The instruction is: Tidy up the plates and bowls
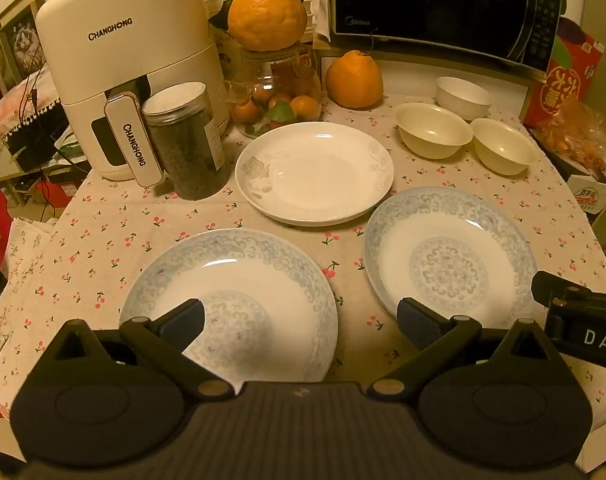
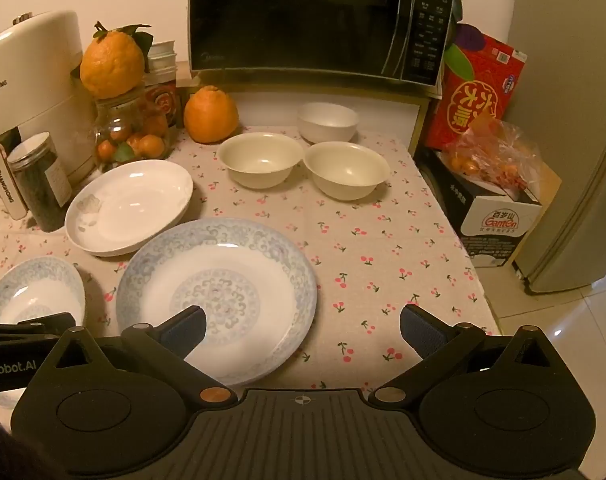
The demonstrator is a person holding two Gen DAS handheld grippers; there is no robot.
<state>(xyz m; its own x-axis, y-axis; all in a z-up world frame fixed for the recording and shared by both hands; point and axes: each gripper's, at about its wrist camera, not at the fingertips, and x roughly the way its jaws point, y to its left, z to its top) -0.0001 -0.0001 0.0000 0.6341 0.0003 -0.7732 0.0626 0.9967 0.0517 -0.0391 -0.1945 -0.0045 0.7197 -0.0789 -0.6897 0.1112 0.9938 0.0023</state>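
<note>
Three plates lie on the cherry-print tablecloth. One blue-patterned plate (image 1: 239,292) sits near the front, under my open left gripper (image 1: 301,322). A second blue-patterned plate (image 1: 451,256) (image 2: 219,292) lies to its right, below my open right gripper (image 2: 301,326). A white plate (image 1: 315,174) (image 2: 129,206) rests behind them. Two cream bowls (image 1: 433,130) (image 1: 503,148) and a white bowl (image 1: 463,94) stand at the back right, also seen in the right wrist view as cream bowls (image 2: 261,158) (image 2: 347,170) and white bowl (image 2: 329,120). Nothing is between either gripper's fingers.
An air fryer (image 1: 119,68), a dark jar (image 1: 187,140) and a glass jar of oranges (image 1: 277,92) crowd the back left. A microwave (image 2: 319,20) stands behind. Boxes and a bag of fruit (image 2: 491,160) sit past the table's right edge (image 2: 459,248).
</note>
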